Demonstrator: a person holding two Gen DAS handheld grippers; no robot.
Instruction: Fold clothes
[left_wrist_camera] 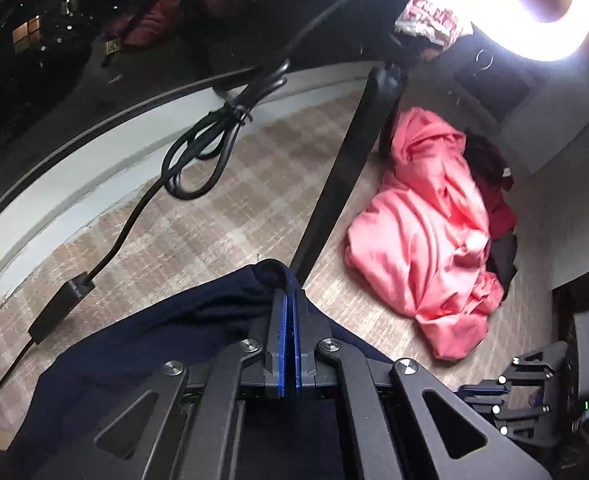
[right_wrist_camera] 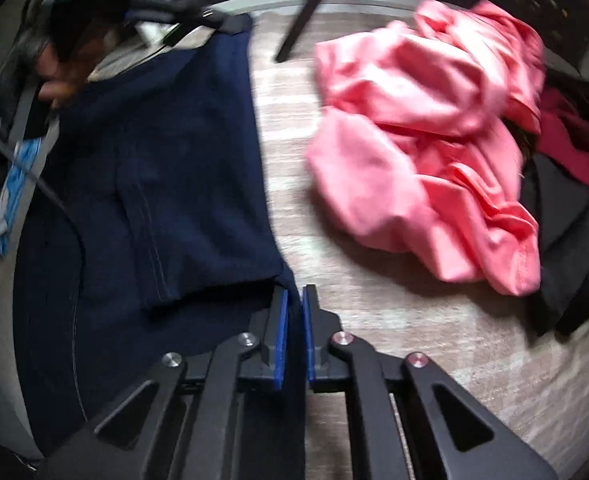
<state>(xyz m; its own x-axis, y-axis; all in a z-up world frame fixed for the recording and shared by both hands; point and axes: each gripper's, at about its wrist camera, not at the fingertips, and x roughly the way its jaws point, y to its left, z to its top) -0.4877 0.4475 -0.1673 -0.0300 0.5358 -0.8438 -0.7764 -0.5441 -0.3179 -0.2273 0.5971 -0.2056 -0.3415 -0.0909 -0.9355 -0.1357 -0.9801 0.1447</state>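
1. Navy garment (right_wrist_camera: 166, 168) lies spread on the pale woven-pattern tabletop (left_wrist_camera: 222, 216); it is the landmark for everything below.
2. Left gripper (left_wrist_camera: 290, 300): blue pads pressed together at the navy garment's far corner, with a fold of the cloth bunched up and pinched between them. Clamped on the garment.
3. Right gripper (right_wrist_camera: 294, 300): jaws nearly together at the navy garment's near right corner; dark cloth runs between the blue pads. Gripping the garment edge.
4. In the right wrist view the left gripper (right_wrist_camera: 214, 20) shows at the garment's far corner, blurred, with a hand (right_wrist_camera: 66, 68) behind it.
5. In the left wrist view the right gripper (left_wrist_camera: 522, 396) sits off the garment's right side, low in frame; jaw state not readable from there.
6. Pink garment (right_wrist_camera: 426, 140) is crumpled in a heap to the right of the navy garment, apart from it, bare tabletop between.
7. Dark and magenta clothes (right_wrist_camera: 574, 160) lie beyond the pink garment, on the side away from the navy one, touching the heap.
8. Black stand leg (left_wrist_camera: 342, 160) rises from the tabletop just past the navy garment's far corner, between it and the pink garment.
9. Black cable (left_wrist_camera: 198, 152), looped and tied, with an inline box, lies on the tabletop to the left of the stand leg, beyond the navy garment.
10. Ring light (left_wrist_camera: 542, 0) glares above, far right of the garment.
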